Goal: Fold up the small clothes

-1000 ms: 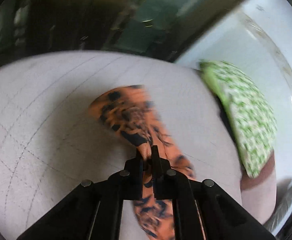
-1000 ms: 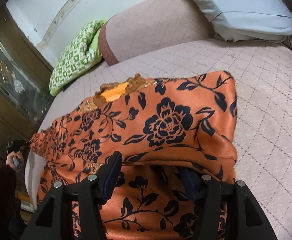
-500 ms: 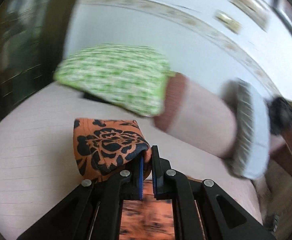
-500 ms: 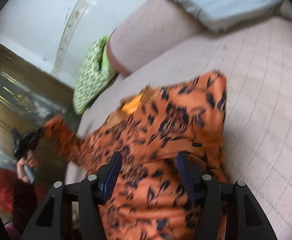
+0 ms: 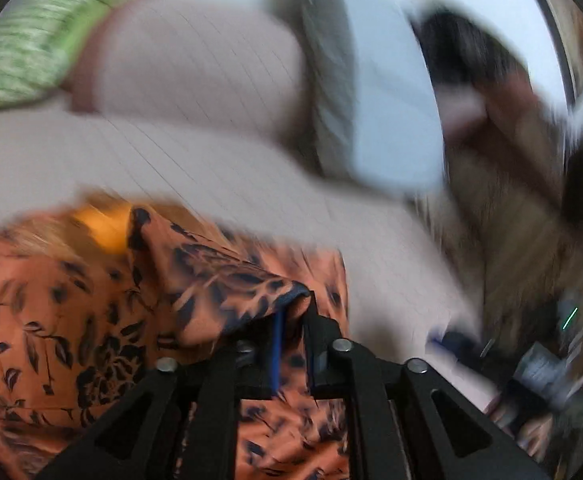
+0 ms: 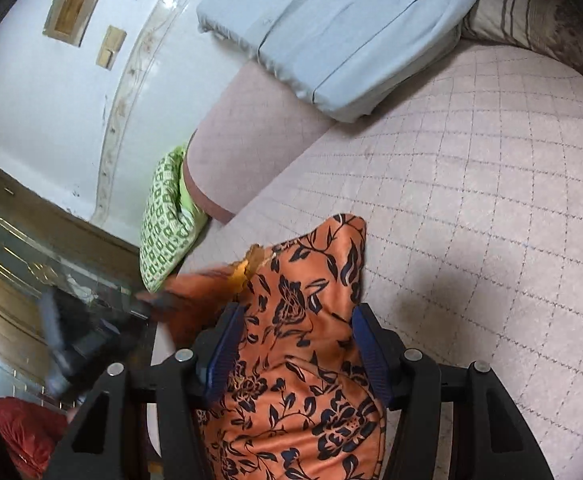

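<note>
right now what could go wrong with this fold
1. The left gripper pinches only a thin edge of the orange floral garment; the blurred left view suggests a fast swing, so the edge could slip out.
2. The right gripper is open, its pads either side of the cloth, so nothing pins the base layer and it may drag across the quilted bed cover, leaving the fold crooked.

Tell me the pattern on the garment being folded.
Orange garment with dark navy flowers and leaves; clearest in the right wrist view.
</note>
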{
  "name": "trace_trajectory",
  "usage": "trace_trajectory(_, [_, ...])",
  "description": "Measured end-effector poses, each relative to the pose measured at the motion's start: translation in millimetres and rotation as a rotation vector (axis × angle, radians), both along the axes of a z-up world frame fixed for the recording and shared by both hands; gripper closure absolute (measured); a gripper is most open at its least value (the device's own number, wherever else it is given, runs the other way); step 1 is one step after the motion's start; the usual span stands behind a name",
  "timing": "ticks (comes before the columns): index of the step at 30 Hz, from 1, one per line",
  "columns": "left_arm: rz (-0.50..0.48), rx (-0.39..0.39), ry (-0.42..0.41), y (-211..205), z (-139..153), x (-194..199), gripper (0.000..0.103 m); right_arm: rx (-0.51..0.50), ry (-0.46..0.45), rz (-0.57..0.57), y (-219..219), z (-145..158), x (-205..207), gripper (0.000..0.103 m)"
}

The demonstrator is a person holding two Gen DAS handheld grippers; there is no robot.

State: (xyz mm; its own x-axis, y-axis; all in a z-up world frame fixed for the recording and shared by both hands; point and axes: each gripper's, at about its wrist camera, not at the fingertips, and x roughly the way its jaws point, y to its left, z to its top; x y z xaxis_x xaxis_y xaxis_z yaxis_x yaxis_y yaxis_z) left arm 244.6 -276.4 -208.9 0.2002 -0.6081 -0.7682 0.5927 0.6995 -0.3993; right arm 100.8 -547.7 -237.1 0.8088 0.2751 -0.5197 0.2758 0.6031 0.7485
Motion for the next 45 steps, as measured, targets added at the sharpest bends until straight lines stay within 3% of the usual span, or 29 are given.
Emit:
trace_trajectory(1, [-0.049, 0.054, 0.049, -14, -16, -8, 0.070, -0.003, -0.002, -0.002, 1, 1, -1, 0.043])
trace_trajectory(4, [-0.097, 0.039, 0.110, -10, -31, -23, 0.066, -0.020, 0.001, -0.005, 0, 5, 0, 0.043])
trace_trajectory(6, [-0.085, -0.027, 0.076, 14, -18, -26, 0.058, -0.025, 0.004, 0.012, 4, 4, 3, 0.043])
trace_trajectory(7, [-0.063, -0.065, 0.048, 29, -10, -28, 0.049, -0.030, 0.006, 0.024, 7, 4, 6, 0.043])
trace_trajectory(8, [-0.011, -0.110, -0.003, 52, 2, -27, 0.038, -0.040, 0.008, 0.036, 12, 3, 7, 0.043])
trace_trajectory(10, [0.081, -0.123, -0.078, 84, 13, -22, 0.033, -0.080, 0.012, 0.060, 23, 5, 13, 0.043])
trace_trajectory(12, [0.178, -0.078, -0.129, 115, 14, -10, 0.033, -0.124, 0.019, 0.087, 38, 5, 20, 0.043])
trace_trajectory(17, [0.416, 0.059, -0.150, 188, -8, 31, 0.033, -0.212, -0.029, 0.174, 79, 11, 46, 0.044])
trace_trajectory(22, [0.560, 0.170, -0.048, 235, -51, 62, 0.033, -0.240, 0.003, 0.215, 106, -2, 71, 0.052])
trace_trajectory(25, [0.547, 0.193, -0.021, 243, -68, 68, 0.033, -0.267, 0.131, 0.202, 111, -30, 87, 0.052])
trace_trajectory(27, [0.516, 0.226, -0.047, 239, -70, 68, 0.033, -0.259, 0.290, 0.201, 106, -62, 98, 0.059])
trace_trajectory(28, [0.503, 0.240, -0.056, 236, -70, 67, 0.033, -0.244, 0.299, 0.199, 104, -68, 98, 0.062])
trace_trajectory(32, [0.488, 0.204, -0.060, 247, -56, 54, 0.033, -0.224, 0.250, 0.206, 101, -55, 85, 0.061])
trace_trajectory(37, [0.544, 0.168, -0.090, 294, -22, 13, 0.032, -0.168, 0.175, 0.179, 87, -31, 35, 0.054])
trace_trajectory(41, [0.532, 0.210, -0.087, 333, -9, -34, 0.028, -0.174, 0.108, 0.149, 82, -3, -14, 0.040])
trace_trajectory(45, [0.496, 0.253, -0.034, 377, -10, -82, 0.027, -0.200, 0.108, 0.178, 89, 8, -69, 0.039])
